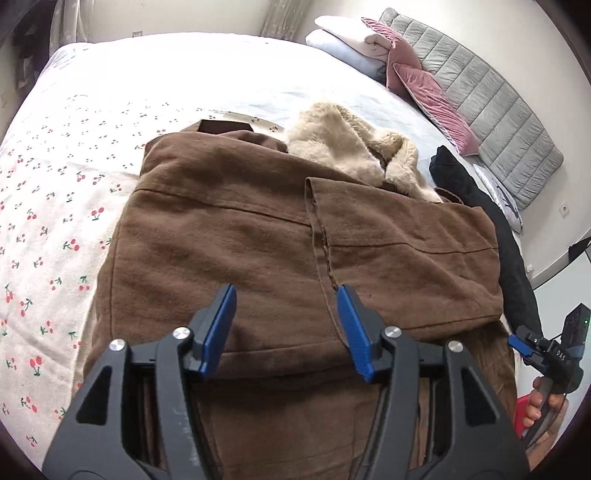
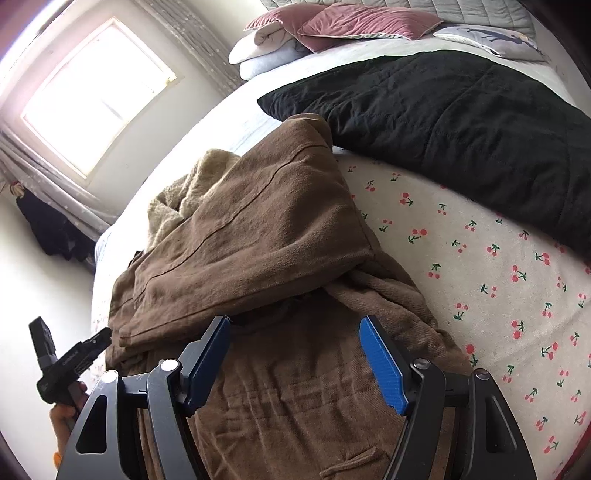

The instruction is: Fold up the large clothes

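Two tools are in my view, both spread wide and gripping nothing. My left tool [image 1: 286,299] hangs just above the brown coat [image 1: 258,236], which lies partly folded on the bed [image 1: 55,206] with its cherry-print sheet; the coat's fleecy beige lining [image 1: 343,147] shows at the far end. My right tool [image 2: 295,328] hovers over the same coat's lower part. I see a black quilted garment [image 2: 461,122] beside the coat, nearer the pink pillows [image 2: 351,22].

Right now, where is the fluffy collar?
In the left wrist view, the fluffy collar lies at the brown coat's far end, near the pink pillows.
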Demonstrator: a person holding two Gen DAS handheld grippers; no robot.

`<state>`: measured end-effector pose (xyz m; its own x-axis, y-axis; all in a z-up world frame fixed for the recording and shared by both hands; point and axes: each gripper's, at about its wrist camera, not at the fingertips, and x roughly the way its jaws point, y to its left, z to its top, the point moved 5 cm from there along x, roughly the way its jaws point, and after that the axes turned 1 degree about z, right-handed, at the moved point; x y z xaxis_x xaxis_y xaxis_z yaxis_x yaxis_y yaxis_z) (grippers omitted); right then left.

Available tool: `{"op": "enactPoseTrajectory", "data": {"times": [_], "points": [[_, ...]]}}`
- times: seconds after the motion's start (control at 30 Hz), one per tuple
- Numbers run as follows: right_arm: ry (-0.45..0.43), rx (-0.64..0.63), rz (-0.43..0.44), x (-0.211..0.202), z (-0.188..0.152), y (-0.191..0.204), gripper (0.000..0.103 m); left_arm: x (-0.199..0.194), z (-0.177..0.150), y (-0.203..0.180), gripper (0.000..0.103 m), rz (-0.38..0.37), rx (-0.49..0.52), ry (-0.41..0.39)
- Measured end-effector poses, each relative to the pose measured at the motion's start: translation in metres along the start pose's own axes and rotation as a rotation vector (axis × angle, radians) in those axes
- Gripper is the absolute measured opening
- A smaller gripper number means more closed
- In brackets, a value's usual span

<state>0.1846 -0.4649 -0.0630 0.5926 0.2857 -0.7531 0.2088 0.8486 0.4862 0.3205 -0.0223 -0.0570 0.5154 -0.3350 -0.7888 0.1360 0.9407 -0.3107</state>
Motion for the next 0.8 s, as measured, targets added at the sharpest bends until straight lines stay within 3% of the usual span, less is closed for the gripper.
{"op": "enactPoseTrajectory", "data": {"times": [0.17, 0.23, 0.27, 0.33, 0.43, 0.5, 0.6, 0.73, 0.8], "points": [[-0.02, 0.011, -0.017, -0.002, 0.002, -0.004, 0.073, 0.04, 0.021, -0.024, 0.06, -0.027, 0.063, 0.064], [-0.022, 0.015, -0.022, -0.003, 0.002, -0.007, 0.073, 0.058, 0.028, -0.026, 0.06, 0.021, 0.047, 0.085], [-0.023, 0.014, -0.022, -0.003, 0.002, -0.007, 0.073, 0.058, 0.03, -0.026, 0.06, 0.054, 0.035, 0.079], [-0.03, 0.0, -0.029, -0.003, 0.002, -0.007, 0.073, 0.053, 0.034, -0.037, 0.06, 0.049, 0.038, 0.027], [-0.057, -0.033, -0.051, -0.006, 0.006, -0.003, 0.073, 0.041, 0.034, -0.062, 0.06, 0.035, 0.12, -0.053], [-0.081, -0.055, -0.076, -0.008, 0.01, 0.001, 0.073, 0.036, 0.028, -0.081, 0.069, 0.023, 0.195, -0.082], [-0.098, -0.103, -0.078, -0.008, 0.01, 0.013, 0.073, 0.041, 0.015, -0.102, 0.077, -0.005, 0.292, -0.08], [-0.066, -0.143, -0.089, 0.001, 0.004, 0.023, 0.073, 0.073, -0.005, -0.106, 0.077, 0.044, 0.382, -0.005], [-0.051, -0.142, -0.097, 0.005, 0.002, 0.023, 0.073, 0.076, -0.013, -0.105, 0.079, 0.043, 0.415, -0.036]]}}
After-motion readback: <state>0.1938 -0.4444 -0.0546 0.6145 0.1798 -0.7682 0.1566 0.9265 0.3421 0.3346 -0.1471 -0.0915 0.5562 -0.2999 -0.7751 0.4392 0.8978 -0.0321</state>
